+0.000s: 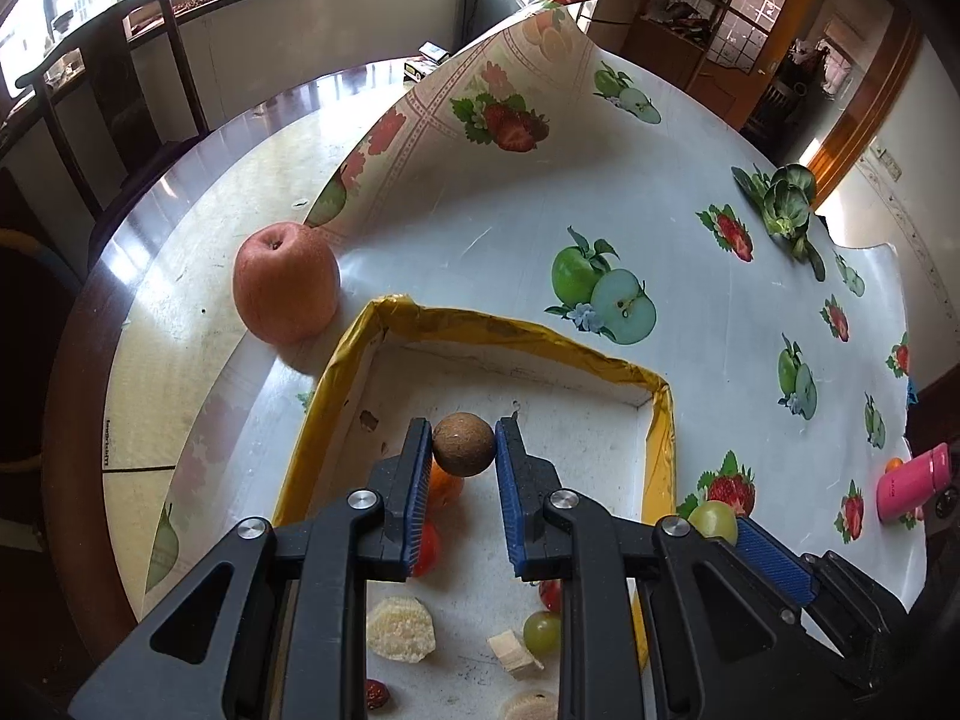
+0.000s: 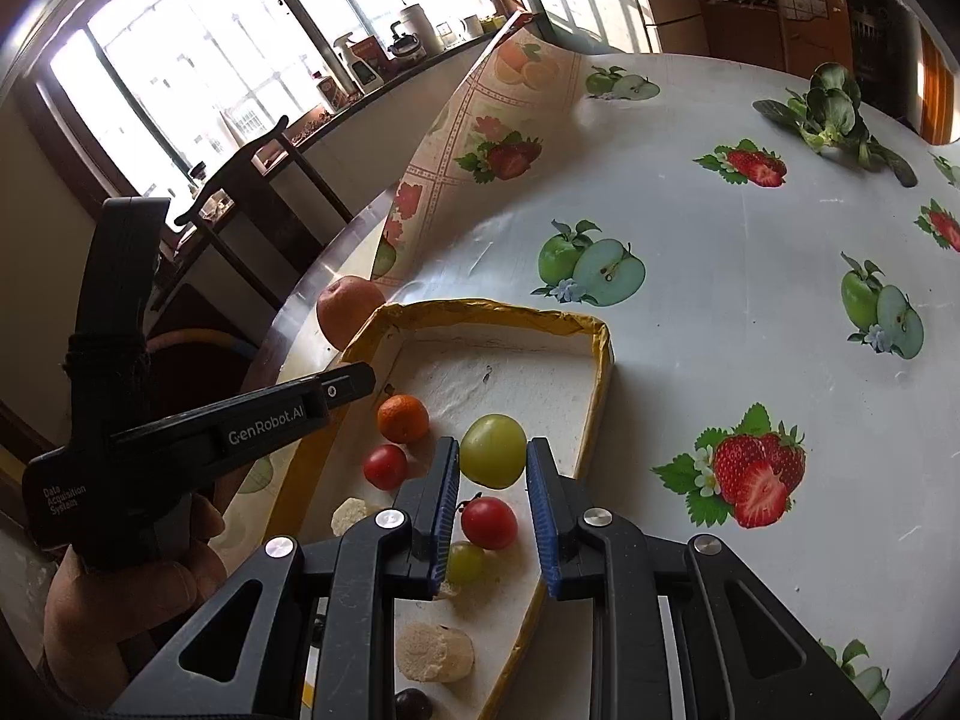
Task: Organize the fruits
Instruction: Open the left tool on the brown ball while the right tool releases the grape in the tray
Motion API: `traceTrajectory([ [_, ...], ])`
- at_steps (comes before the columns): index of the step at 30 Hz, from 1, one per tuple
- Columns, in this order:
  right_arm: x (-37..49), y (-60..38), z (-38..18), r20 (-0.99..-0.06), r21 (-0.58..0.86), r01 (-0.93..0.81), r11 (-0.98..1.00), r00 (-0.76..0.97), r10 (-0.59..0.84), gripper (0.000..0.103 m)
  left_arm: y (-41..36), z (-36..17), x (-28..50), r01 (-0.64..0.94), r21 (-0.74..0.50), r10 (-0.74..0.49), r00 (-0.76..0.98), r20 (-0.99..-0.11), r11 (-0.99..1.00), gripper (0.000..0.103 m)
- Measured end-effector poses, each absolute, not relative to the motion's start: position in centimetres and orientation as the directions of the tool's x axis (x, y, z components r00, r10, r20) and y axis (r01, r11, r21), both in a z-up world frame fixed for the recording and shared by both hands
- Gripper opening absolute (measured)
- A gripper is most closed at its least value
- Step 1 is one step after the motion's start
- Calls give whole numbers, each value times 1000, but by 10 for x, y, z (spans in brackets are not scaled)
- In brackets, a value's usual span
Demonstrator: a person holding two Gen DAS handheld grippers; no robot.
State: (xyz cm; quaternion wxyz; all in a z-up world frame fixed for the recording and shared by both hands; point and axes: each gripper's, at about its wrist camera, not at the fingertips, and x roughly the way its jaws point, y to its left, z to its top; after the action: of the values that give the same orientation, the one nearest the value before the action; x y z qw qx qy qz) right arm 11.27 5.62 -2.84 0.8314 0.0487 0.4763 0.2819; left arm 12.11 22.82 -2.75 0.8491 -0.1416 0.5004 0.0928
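Note:
My left gripper (image 1: 463, 441) is shut on a small brown round fruit (image 1: 463, 445) and holds it above the white tray with a yellow taped rim (image 1: 510, 330). My right gripper (image 2: 493, 450) is shut on a green round fruit (image 2: 493, 451) over the same tray (image 2: 480, 307). In the tray lie a small orange (image 2: 403, 418), two red cherry tomatoes (image 2: 385, 466) (image 2: 489, 522), a green grape (image 2: 465, 561) and pale slices (image 2: 435, 654). A large red apple (image 1: 285, 282) sits on the table just outside the tray's far left corner.
The round table carries a fruit-print cloth (image 1: 690, 240) whose far edge curls upward. A leafy green vegetable (image 1: 786, 204) lies at the far right and a pink bottle (image 1: 912, 483) at the right edge. A dark wooden chair (image 1: 102, 78) stands behind the table.

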Motion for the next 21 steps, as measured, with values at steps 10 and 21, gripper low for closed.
traceTrajectory([
  [10,146,88,-59,-811,307,-452,837,335,479,23,232,-62,160,-300,-151,-7,431,-902,942,19],
  [21,153,110,-97,-863,233,-482,844,298,408,23,237,-99,171,-310,-116,-1,349,-937,944,19],
])
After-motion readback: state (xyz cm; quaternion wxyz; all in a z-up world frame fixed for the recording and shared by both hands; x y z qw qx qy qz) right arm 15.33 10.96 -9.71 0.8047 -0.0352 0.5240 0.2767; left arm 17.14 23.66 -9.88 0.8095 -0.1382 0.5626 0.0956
